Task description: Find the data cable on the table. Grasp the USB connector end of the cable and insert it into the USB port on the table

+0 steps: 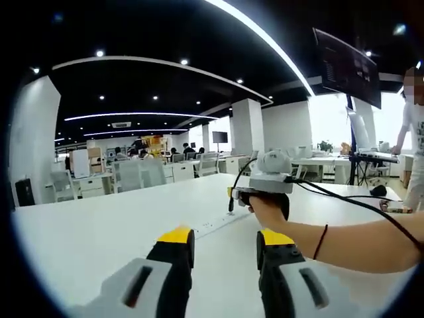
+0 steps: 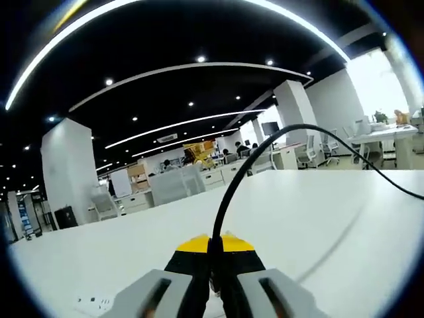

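Note:
My right gripper point(image 2: 215, 244) is shut on a black data cable point(image 2: 252, 156), which rises from between the yellow-tipped jaws, arcs up and runs off to the right. In the left gripper view the right gripper point(image 1: 234, 194) is held by a hand point(image 1: 268, 209) just above the white table point(image 1: 99, 232). The cable's end point(image 1: 230, 202) hangs down from its tips, and the rest of the cable point(image 1: 351, 202) trails to the right. A white power strip point(image 1: 213, 225) lies on the table below it, with its ports too small to make out. My left gripper point(image 1: 225, 237) stands open near the strip, holding nothing.
The power strip point(image 2: 93, 303) shows at the lower left of the right gripper view. A person point(image 1: 414, 132) stands at the far right beside a monitor on a stand point(image 1: 348, 66). A small black object point(image 1: 379, 191) rests near the table's far right edge. Office desks and chairs lie beyond.

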Demonstrator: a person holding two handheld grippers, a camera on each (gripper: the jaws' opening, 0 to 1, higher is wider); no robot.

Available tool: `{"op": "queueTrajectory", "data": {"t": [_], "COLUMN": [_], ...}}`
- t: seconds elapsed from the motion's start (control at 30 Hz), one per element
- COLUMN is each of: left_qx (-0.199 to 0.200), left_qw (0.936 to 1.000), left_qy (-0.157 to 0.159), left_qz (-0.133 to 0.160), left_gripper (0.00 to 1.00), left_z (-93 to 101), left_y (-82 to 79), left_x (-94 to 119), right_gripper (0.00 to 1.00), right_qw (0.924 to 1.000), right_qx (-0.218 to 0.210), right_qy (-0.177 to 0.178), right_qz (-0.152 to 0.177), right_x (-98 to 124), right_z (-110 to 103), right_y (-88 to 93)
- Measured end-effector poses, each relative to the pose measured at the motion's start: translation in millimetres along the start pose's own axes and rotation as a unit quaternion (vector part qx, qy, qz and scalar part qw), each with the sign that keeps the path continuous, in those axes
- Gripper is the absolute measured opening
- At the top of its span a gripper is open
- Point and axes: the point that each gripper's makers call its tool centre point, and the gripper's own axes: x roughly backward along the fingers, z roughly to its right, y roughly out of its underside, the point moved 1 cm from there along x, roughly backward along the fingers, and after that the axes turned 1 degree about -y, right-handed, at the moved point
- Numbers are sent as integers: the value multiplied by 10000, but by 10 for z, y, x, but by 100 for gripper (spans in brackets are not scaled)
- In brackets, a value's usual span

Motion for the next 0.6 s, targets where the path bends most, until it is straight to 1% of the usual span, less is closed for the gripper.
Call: {"op": "queueTrajectory", "data": {"t": [0.1,0.13,0.33,0.43,0.6], "left_qx": [18,27,83,117,152], "left_qw": [10000,10000,9999,9999,9999], "left_qy": [-19,-28,-42,-6,44], "left_qz": [-2,5,87,71,26], "left_gripper": [38,38,38,38,38], "left_z": [-12,-31,-85,-78,-71], "left_y": [-10,-21,-80,-72,-56], "left_x": [20,26,49,58,74], "right_gripper": [5,5,5,5,5], "right_qw": [9998,9994,9985,9977,9965], "right_qx": [-40,-212,-254,-361,-300], "right_qy": [178,259,459,542,749], "right_qz": [51,100,151,163,212], "right_x": [9,13,14,23,23], "right_z": [18,39,114,133,126], "right_y": [-4,-5,-18,-18,-17]}}
